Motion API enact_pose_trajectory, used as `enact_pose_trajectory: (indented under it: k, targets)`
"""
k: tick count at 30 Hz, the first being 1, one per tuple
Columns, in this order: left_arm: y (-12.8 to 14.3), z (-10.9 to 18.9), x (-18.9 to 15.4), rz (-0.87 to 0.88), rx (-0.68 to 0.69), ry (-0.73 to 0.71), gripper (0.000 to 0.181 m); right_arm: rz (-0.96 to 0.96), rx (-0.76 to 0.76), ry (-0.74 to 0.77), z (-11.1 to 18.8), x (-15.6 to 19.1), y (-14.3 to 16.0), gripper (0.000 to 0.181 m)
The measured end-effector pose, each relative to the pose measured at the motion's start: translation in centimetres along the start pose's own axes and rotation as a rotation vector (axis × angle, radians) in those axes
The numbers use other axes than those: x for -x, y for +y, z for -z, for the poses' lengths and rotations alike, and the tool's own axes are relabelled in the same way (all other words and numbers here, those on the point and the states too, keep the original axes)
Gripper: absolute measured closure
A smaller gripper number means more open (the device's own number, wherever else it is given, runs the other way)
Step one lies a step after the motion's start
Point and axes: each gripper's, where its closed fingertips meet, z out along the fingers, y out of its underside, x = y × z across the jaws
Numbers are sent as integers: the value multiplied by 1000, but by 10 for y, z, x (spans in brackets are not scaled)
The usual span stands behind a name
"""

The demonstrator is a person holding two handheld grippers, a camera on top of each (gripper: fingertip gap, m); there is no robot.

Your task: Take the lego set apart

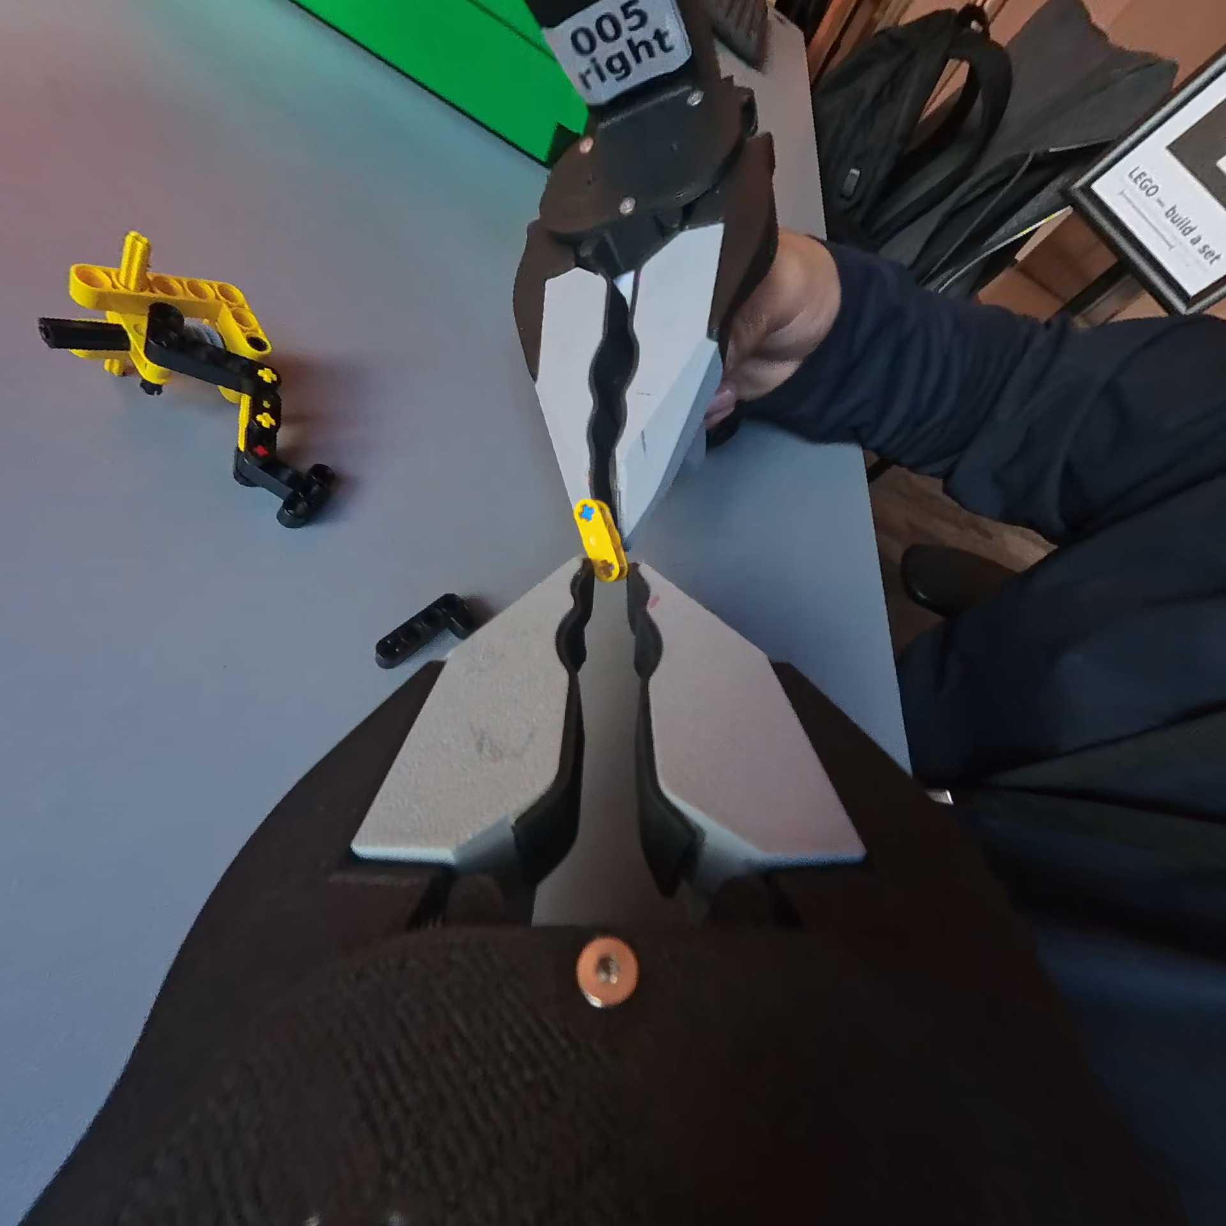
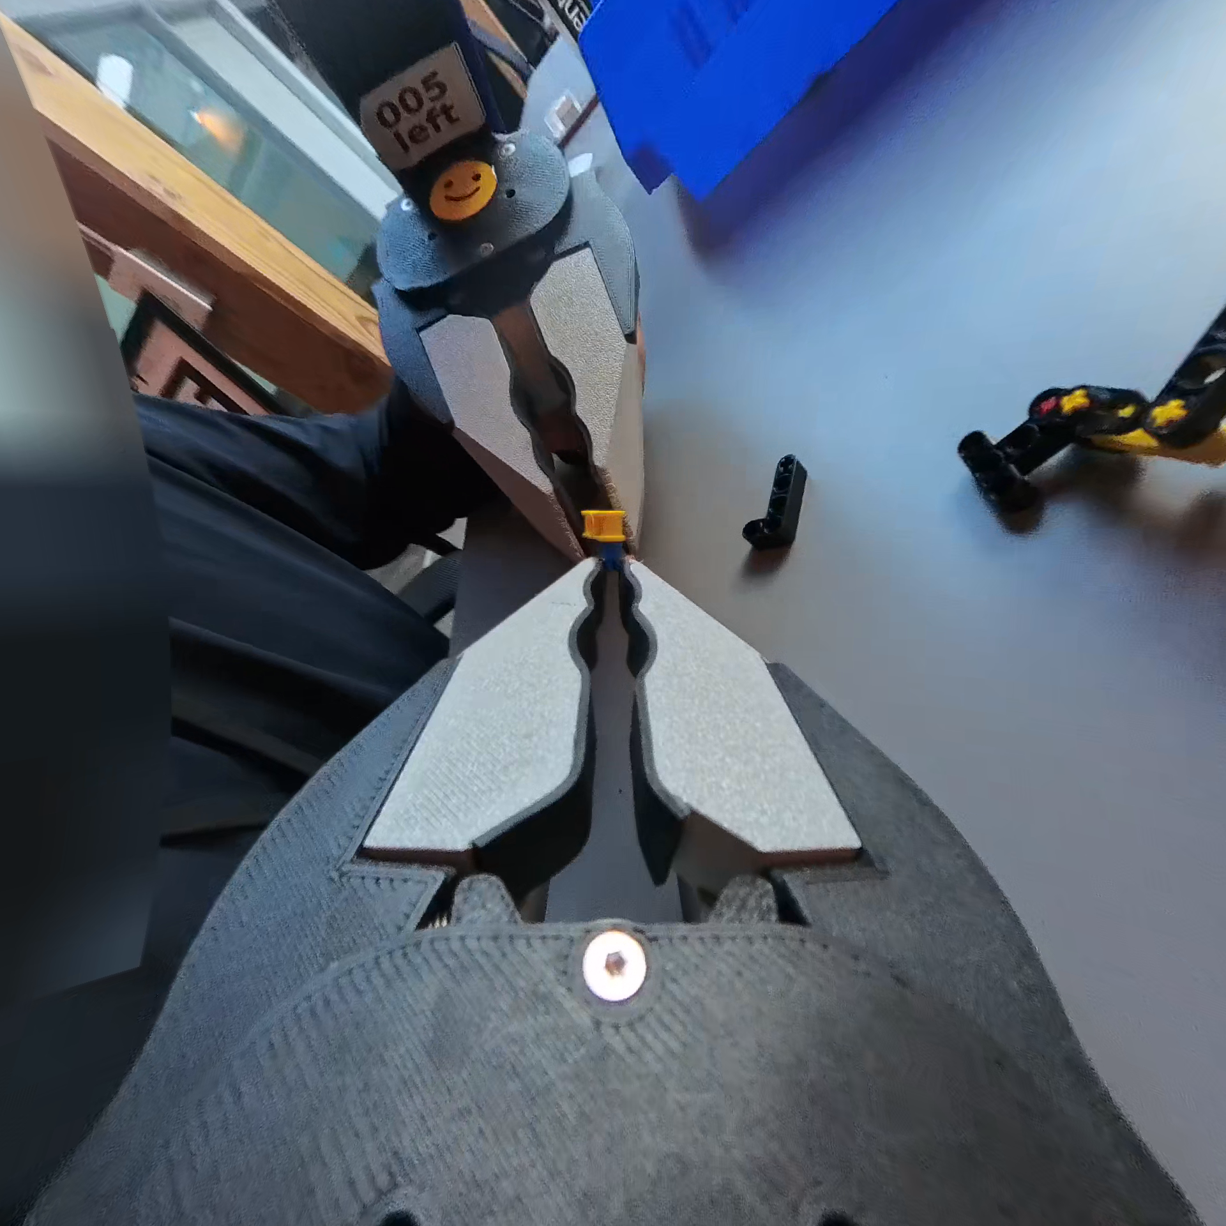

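Observation:
A small yellow beam (image 1: 600, 541) with a blue pin (image 1: 586, 511) in one end is held between both grippers above the grey table (image 1: 265, 730). My left gripper (image 1: 607, 569) is shut on the beam's lower end. My right gripper (image 1: 604, 501) comes in from opposite, tip to tip. In the right wrist view my right gripper (image 2: 610, 564) is shut on the blue pin (image 2: 610, 552). The left gripper (image 2: 600, 534) holds the yellow beam (image 2: 602, 524) there. The rest of the yellow and black lego set (image 1: 172, 345) lies on the table, also in the right wrist view (image 2: 1094, 424).
A loose black L-shaped beam (image 1: 424, 627) lies on the table, also in the right wrist view (image 2: 776, 507). A green bin (image 1: 464, 60) and a blue bin (image 2: 730, 79) stand at the back. The table edge (image 1: 882, 597) is close by. A person's hand (image 1: 783, 332) and dark sleeve sit beyond it.

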Motion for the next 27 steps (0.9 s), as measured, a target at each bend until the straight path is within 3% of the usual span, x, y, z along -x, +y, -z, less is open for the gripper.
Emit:
enact_pose_trajectory:
  k: [5,15,21,27]
  targets:
    - [-8,2,-1,-17,-44,4,164,41,-9,24,3,0,-3,181]
    - [-3,3,-2,-24,-27,6,175,141,35,73,1,1,2,180]
    - [-4,1,-8,-139,-25,-18,176,122,-14,-19,1,13,-5,179]
    - [-8,1,-10,-107,-53,0,175,426,33,142,4,14,-6,180]
